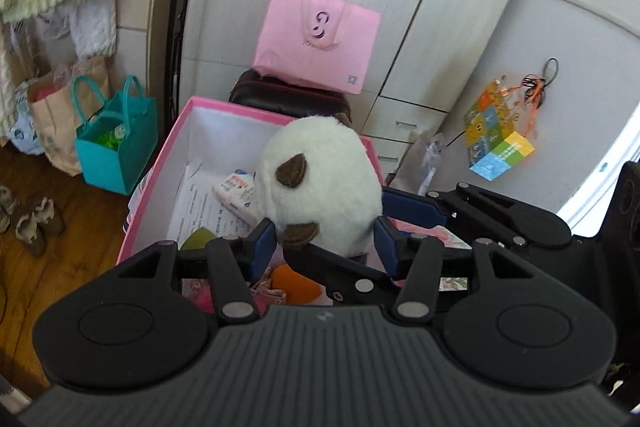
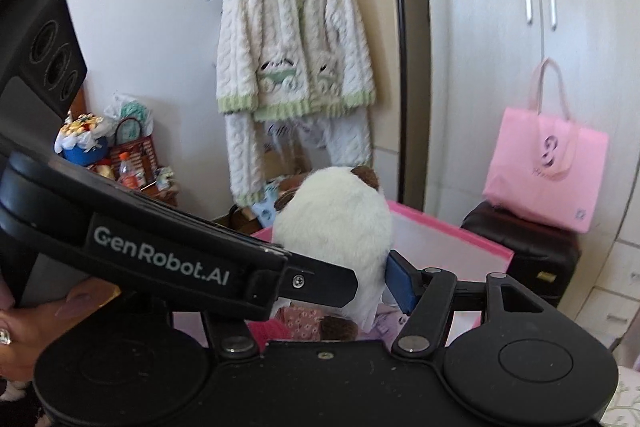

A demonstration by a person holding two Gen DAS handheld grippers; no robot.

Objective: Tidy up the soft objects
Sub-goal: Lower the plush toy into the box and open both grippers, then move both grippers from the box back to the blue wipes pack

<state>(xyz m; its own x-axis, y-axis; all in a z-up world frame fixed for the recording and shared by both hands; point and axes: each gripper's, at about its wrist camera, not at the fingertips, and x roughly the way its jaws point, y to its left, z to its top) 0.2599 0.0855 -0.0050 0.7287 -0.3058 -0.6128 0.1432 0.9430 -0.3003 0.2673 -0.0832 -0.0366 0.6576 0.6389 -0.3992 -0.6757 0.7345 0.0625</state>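
A white plush toy (image 1: pixel 320 183) with brown ears is held over a pink box (image 1: pixel 168 151) with a white inside. My left gripper (image 1: pixel 322 241) is shut on the plush toy, its blue pads pressing both sides. My right gripper (image 2: pixel 360 279) is also shut on the plush toy (image 2: pixel 336 223); its right blue pad (image 2: pixel 400 285) touches the fur, and its left finger is hidden behind the left gripper's body. In the left wrist view the right gripper reaches in from the right. The pink box (image 2: pixel 472 239) holds papers, a small white packet (image 1: pixel 236 193), and orange (image 1: pixel 294 285) and pink soft items.
A pink tote bag (image 1: pixel 316 35) sits on a dark case (image 1: pixel 288 95) behind the box, against white wardrobe doors. A teal bag (image 1: pixel 116 143) and paper bag (image 1: pixel 52 123) stand on the wooden floor at left. A knitted cardigan (image 2: pixel 292 39) hangs on the wall.
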